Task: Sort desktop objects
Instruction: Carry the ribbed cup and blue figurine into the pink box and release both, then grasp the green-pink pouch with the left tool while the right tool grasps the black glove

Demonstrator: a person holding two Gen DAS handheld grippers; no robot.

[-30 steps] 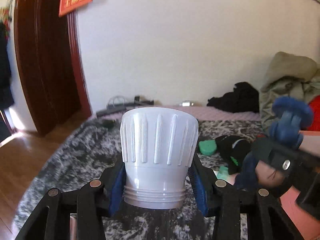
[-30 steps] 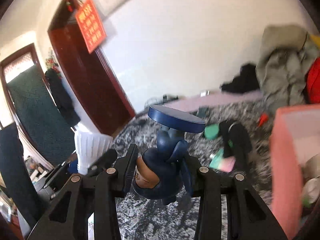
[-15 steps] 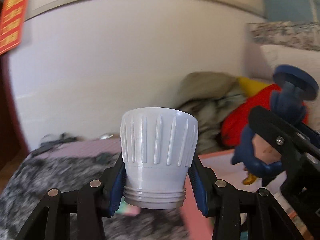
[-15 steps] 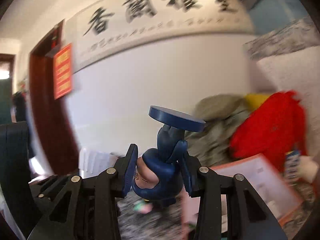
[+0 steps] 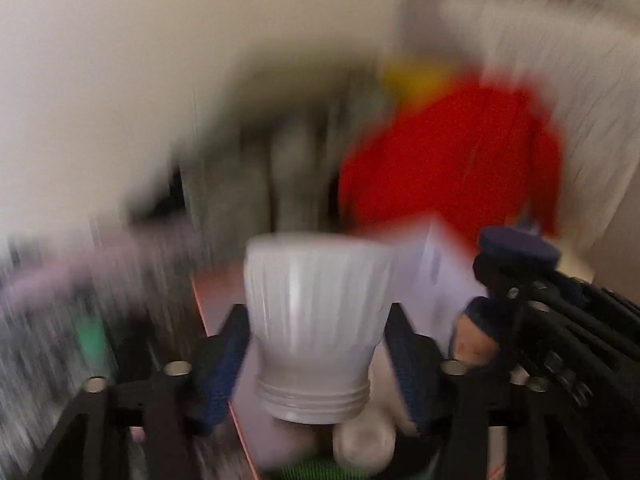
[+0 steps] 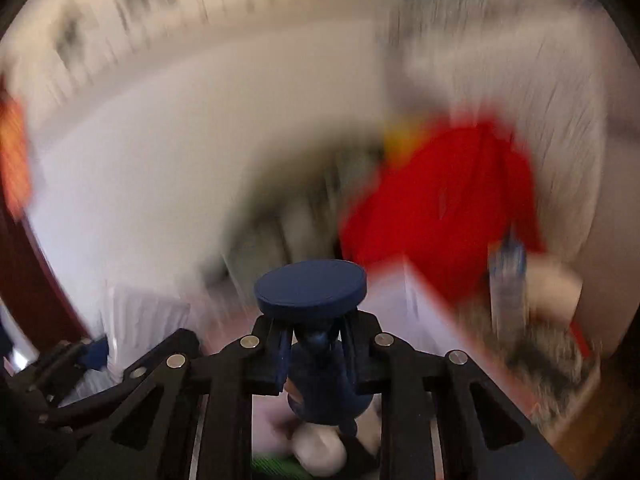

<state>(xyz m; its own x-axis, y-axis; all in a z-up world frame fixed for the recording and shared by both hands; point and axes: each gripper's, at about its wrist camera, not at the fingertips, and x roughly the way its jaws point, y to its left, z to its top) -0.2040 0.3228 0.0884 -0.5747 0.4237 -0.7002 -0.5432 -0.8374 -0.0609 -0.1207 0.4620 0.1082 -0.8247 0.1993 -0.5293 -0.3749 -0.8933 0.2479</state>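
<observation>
My left gripper (image 5: pixel 316 344) is shut on a white ribbed cup (image 5: pixel 316 312), held mouth away from the camera. My right gripper (image 6: pixel 314 354) is shut on a dark blue figurine (image 6: pixel 316 380) with a round flat base (image 6: pixel 311 288). Both are held over the pink box (image 5: pixel 218 292), whose pale inside holds a whitish round object (image 5: pixel 362 444) and something green (image 5: pixel 304 472). The right gripper with the figurine (image 5: pixel 516 248) also shows at the right of the left wrist view. The white cup (image 6: pixel 144 316) shows at the left of the right wrist view. Both views are strongly motion-blurred.
A red plush shape (image 5: pixel 452 160) and a grey-green garment heap (image 5: pixel 280 148) lie behind the box against a white wall. A mottled grey rug (image 5: pixel 44 344) with a green item (image 5: pixel 92 332) is at the left. A dark door frame (image 6: pixel 24 280) is far left.
Both grippers have swung right and tipped down over the pink box, still holding the cup and the figurine. The figurine now sits deeper between the right fingers.
</observation>
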